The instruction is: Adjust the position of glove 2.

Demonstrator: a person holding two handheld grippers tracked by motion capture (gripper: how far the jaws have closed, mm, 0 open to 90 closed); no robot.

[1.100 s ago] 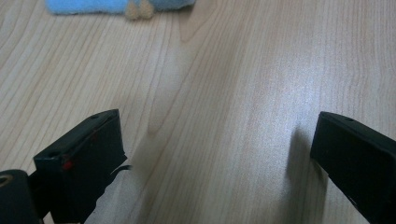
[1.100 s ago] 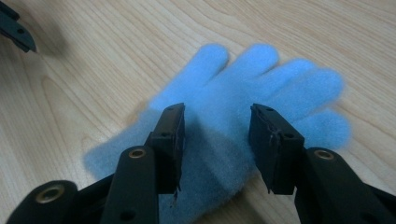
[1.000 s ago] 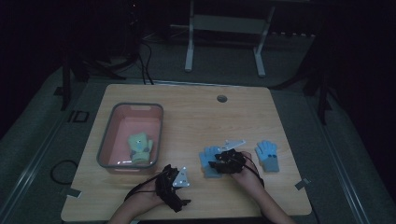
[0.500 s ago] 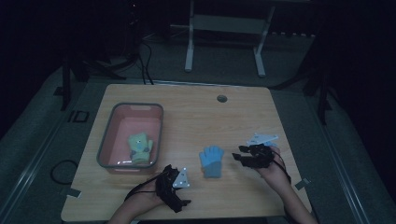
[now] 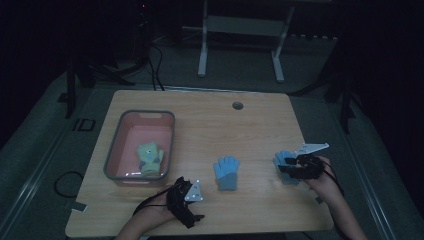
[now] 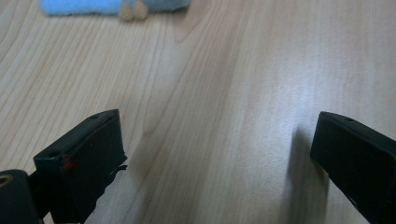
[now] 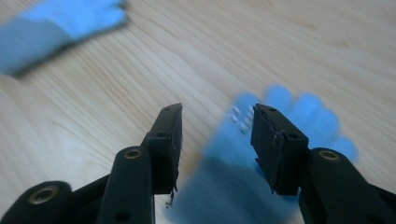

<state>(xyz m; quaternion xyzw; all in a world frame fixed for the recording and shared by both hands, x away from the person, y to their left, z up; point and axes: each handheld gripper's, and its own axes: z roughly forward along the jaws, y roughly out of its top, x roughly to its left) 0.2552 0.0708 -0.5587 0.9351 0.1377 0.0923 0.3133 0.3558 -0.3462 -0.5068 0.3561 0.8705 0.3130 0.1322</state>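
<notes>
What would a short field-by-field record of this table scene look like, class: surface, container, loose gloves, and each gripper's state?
surface: wooden table
container: pink bin at the table's left, holding a green glove
middle glove: blue, flat on the table, untouched
right glove: blue, under the right gripper
left gripper: open, over bare wood near the front edge
right gripper: open above the right glove, not pressing it
</notes>
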